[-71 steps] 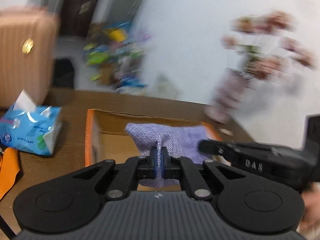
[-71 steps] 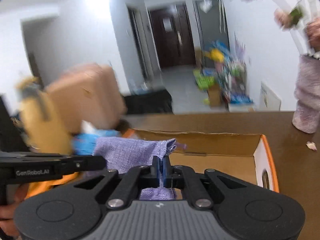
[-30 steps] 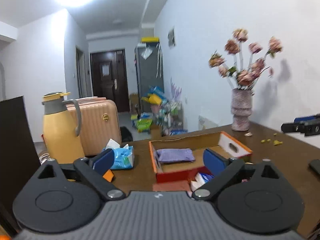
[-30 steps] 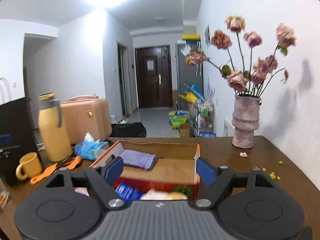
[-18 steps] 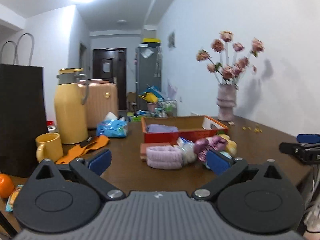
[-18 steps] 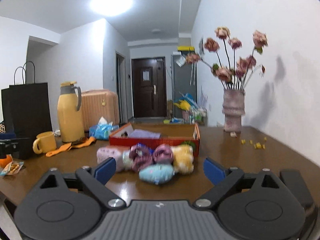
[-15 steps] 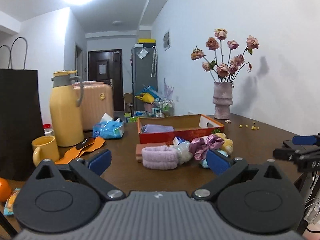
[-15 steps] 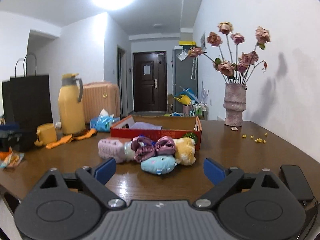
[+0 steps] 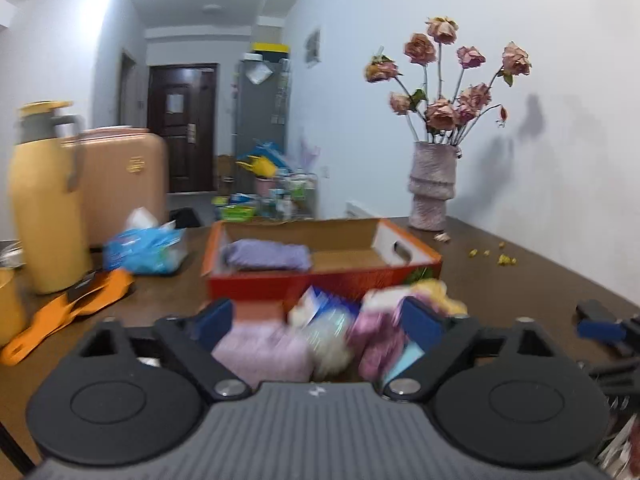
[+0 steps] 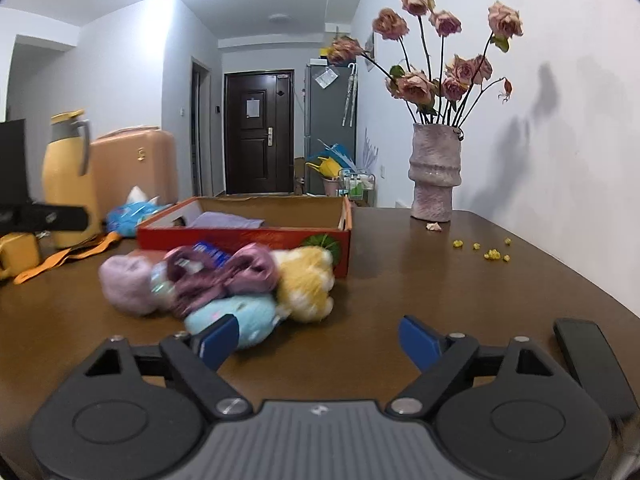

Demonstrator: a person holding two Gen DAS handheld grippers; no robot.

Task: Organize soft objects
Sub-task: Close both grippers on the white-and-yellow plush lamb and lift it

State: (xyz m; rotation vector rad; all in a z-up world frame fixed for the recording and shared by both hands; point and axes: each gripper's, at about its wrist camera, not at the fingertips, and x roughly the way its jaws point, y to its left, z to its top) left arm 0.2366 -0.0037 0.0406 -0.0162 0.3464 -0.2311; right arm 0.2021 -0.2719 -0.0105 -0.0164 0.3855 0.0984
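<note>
A pile of soft things lies on the brown table in front of an orange-red cardboard box (image 9: 320, 276) with a folded purple cloth (image 9: 266, 254) inside. My left gripper (image 9: 316, 320) hangs low over the pile. Its jaws are closing, with a pink rolled towel (image 9: 260, 352) and a purple scrunchie (image 9: 380, 336) between the pads, which do not press on them. My right gripper (image 10: 319, 339) is closing too, with only bare table between its fingers. A light blue plush (image 10: 236, 318) lies just past its left pad, a yellow plush (image 10: 306, 280) further off.
A pink vase of dried roses (image 10: 434, 178) stands at the back right, with yellow crumbs (image 10: 494, 255) near it. At the left are a yellow jug (image 9: 44, 208), a blue tissue pack (image 9: 144, 246), an orange strap (image 9: 76, 304) and a suitcase (image 9: 124, 184) behind.
Both grippers let go of the purple cloth in the box and drew back open. Since half a second ago both have sunk, and the left has come right up to the pile.
</note>
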